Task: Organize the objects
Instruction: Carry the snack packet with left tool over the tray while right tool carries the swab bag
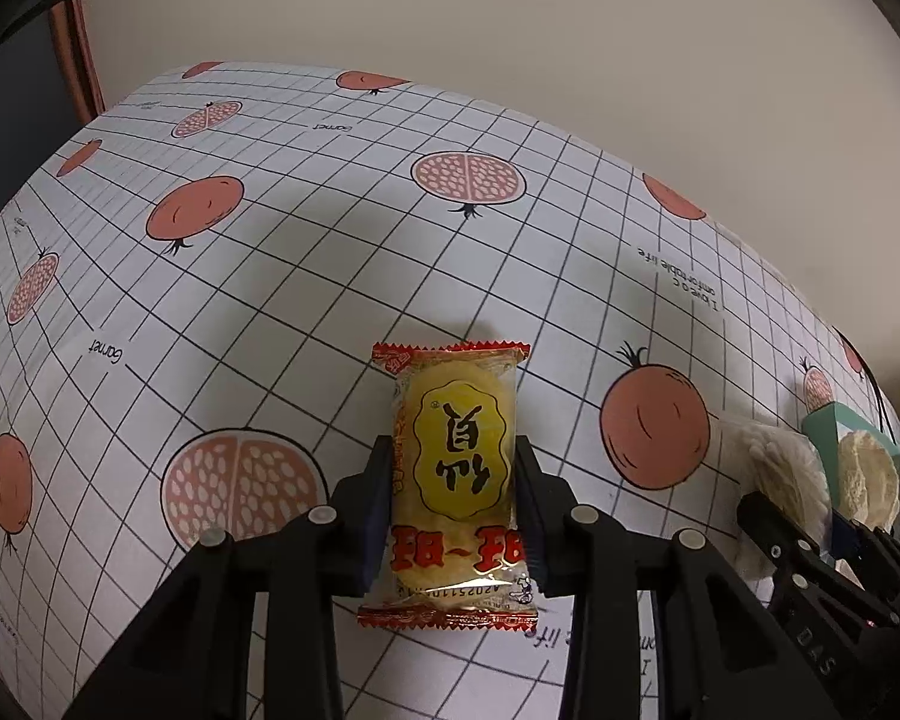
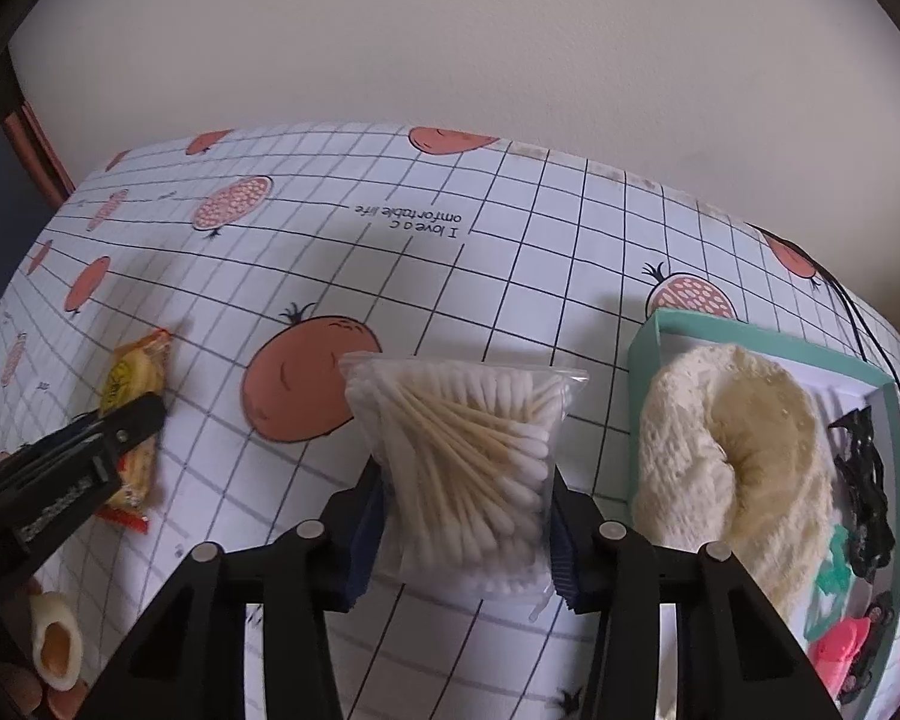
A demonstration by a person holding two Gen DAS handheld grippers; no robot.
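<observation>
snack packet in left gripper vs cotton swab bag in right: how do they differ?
The snack packet is opaque yellow with red crimped ends and printed characters; the cotton swab bag is clear, unprinted plastic showing white-tipped sticks.
The packet is a narrow rectangle; the bag is wider and bulges.
Shared: each lies on the tablecloth, flanked by the fingers of the left gripper or the right gripper.

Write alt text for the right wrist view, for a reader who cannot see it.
The right hand-held gripper is closed on a clear bag of cotton swabs above a grid-and-pomegranate tablecloth. To the right, a teal box holds a cream knitted item and hair accessories; to the left, the left hand-held gripper holds a yellow snack packet.
</observation>
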